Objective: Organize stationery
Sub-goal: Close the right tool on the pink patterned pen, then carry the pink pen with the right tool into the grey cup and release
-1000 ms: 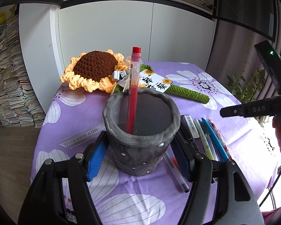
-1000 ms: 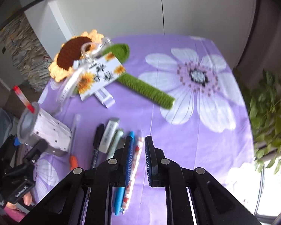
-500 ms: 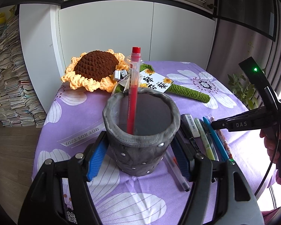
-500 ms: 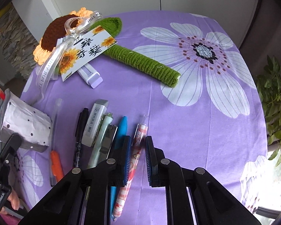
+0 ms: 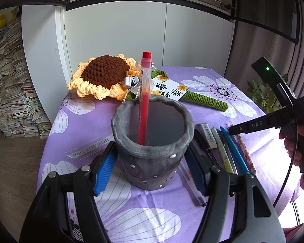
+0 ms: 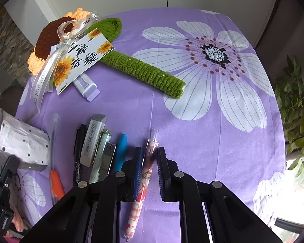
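Note:
A grey felt pen holder (image 5: pixel 152 162) stands on the purple flowered cloth, and my left gripper (image 5: pixel 152 147) is shut on it with a blue pad on each side. A red pen (image 5: pixel 145 93) stands inside it. To its right lie several pens in a row, among them a blue pen (image 6: pixel 120 151) and, furthest right, a pink patterned pen (image 6: pixel 135 212). My right gripper (image 6: pixel 149 151) hangs just above the patterned pen, pointing steeply down, jaws shut and holding nothing. In the left wrist view the right gripper (image 5: pixel 233 130) hovers over the row.
In the row also lie a black marker (image 6: pixel 79 151), a white eraser (image 6: pixel 92 139), a pale green pen (image 6: pixel 100 156) and a clear pen with an orange grip (image 6: pixel 54 178). A crocheted sunflower (image 5: pixel 105 75) with a card lies behind. A plant (image 6: pixel 293 105) stands off the right edge.
My right gripper has sunk toward the row of pens and tipped further down, so the patterned pen now sits right under its jaws. The left gripper and holder have not moved.

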Action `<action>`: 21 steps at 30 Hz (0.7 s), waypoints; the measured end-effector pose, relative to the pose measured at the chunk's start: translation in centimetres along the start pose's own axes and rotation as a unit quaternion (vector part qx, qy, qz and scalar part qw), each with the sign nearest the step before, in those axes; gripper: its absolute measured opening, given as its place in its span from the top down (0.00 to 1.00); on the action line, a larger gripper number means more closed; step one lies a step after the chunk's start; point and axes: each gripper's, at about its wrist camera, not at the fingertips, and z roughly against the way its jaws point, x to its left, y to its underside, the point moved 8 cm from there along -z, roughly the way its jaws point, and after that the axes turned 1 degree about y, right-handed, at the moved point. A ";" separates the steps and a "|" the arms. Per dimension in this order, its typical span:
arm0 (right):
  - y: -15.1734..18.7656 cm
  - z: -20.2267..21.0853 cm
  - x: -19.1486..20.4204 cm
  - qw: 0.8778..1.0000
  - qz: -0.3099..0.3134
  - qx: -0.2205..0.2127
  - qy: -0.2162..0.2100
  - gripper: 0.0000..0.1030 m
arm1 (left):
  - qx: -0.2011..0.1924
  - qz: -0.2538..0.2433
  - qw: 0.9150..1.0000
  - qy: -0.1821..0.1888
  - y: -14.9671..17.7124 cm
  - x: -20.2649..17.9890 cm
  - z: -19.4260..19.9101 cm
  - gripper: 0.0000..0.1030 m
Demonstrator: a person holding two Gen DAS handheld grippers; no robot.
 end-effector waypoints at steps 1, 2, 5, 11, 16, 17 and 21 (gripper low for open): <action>-0.2 -0.1 0.1 1.000 0.000 0.001 0.000 0.88 | 0.000 0.001 1.000 0.000 0.0 0.0 0.0 0.36; -0.2 -0.1 0.1 1.000 -0.001 0.003 -0.001 0.85 | 0.000 0.001 1.000 0.000 0.0 0.1 0.1 0.36; -0.7 -0.3 0.3 1.000 -0.002 0.005 -0.003 0.83 | 0.000 0.002 1.000 0.000 0.0 0.1 0.1 0.36; -1.1 -0.5 0.7 1.000 0.018 -0.002 0.002 0.88 | 0.000 0.002 1.000 0.000 0.0 0.0 0.1 0.36; -1.2 3.0 1.1 0.998 0.015 -0.048 -0.026 0.89 | 0.000 0.002 1.000 -0.001 0.0 0.1 0.2 0.36; -1.2 4.0 1.2 0.998 0.017 -0.061 -0.029 0.89 | 0.000 0.002 1.000 -0.001 0.0 0.1 0.2 0.36; -1.2 8.1 2.0 0.993 0.031 -0.110 -0.039 0.89 | 0.000 0.003 1.000 -0.001 0.0 0.3 0.2 0.36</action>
